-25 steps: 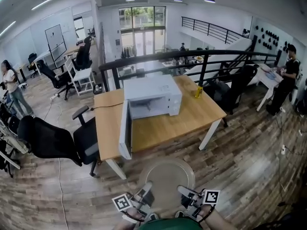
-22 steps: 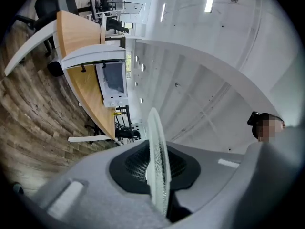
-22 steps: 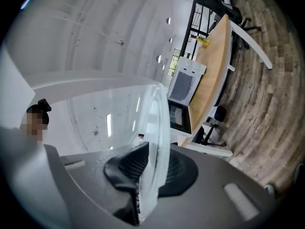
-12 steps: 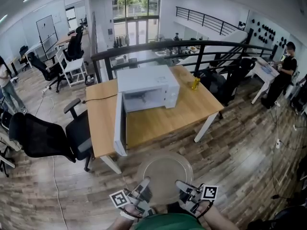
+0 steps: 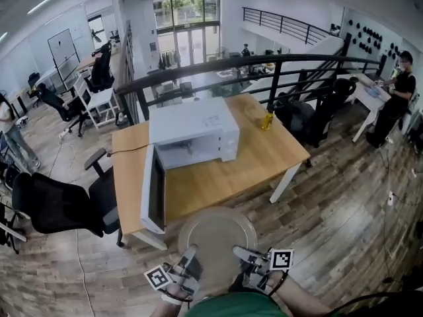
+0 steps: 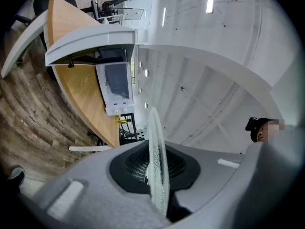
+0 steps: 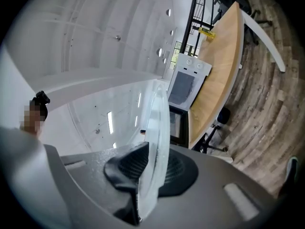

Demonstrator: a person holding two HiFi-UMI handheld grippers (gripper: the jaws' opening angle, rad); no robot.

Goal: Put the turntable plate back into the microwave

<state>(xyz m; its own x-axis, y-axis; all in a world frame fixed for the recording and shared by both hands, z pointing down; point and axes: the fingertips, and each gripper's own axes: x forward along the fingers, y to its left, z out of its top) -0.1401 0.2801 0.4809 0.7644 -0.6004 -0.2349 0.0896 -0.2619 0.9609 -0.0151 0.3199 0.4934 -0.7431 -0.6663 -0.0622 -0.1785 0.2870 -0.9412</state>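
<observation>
The clear glass turntable plate hangs level over the wooden floor, just short of the table's near edge. My left gripper is shut on the plate's near-left rim and my right gripper on its near-right rim. In the left gripper view the plate stands edge-on between the dark pads; in the right gripper view the plate is pinched the same way. The white microwave sits on the wooden table, its door swung open toward me at the left, with the cavity facing me.
A yellow bottle stands at the table's far right. A black office chair sits left of the table. A black railing runs behind it. A person stands at the far right by another desk.
The table and microwave have come closer and slid left in the head view. Both grippers carried the plate forward toward the table's edge, still gripping it.
</observation>
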